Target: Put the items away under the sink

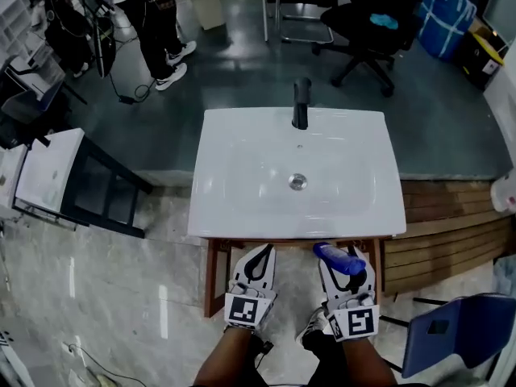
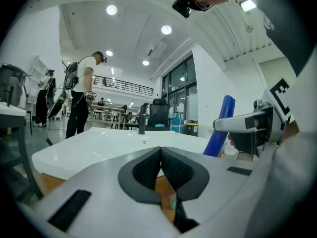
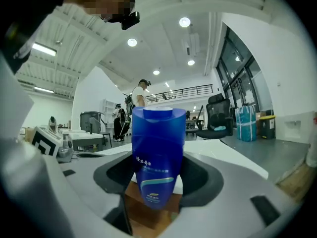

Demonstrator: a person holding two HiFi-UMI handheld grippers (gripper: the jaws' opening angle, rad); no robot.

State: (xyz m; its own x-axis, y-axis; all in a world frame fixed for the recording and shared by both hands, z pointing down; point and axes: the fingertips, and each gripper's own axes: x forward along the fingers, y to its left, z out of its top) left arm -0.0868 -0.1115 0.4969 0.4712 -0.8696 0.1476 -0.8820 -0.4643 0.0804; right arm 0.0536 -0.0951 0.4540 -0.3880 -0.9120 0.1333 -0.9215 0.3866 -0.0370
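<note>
**Head view:** The sink (image 1: 242, 208) stands at centre, and both tongs sit at its near edge over the wooden stand (image 1: 211, 272). The left gripper (image 1: 258, 258) carries nothing. The right gripper (image 1: 348, 276) carries a blue bottle (image 1: 339, 258).

**Left gripper view:** The jaws are pressed together with nothing between them. The bottle shows to the right, beside the sink rim.

**Right gripper view:** The jaws are spread wide and pinch the bottle by its body, cap end uppermost in this view.

**Assessment:** The bottle is stiff, smooth plastic, probably light to moderate in weight. It is likely to slip or pivot, so the broad mid-body is the soundest place to hold it.
</note>
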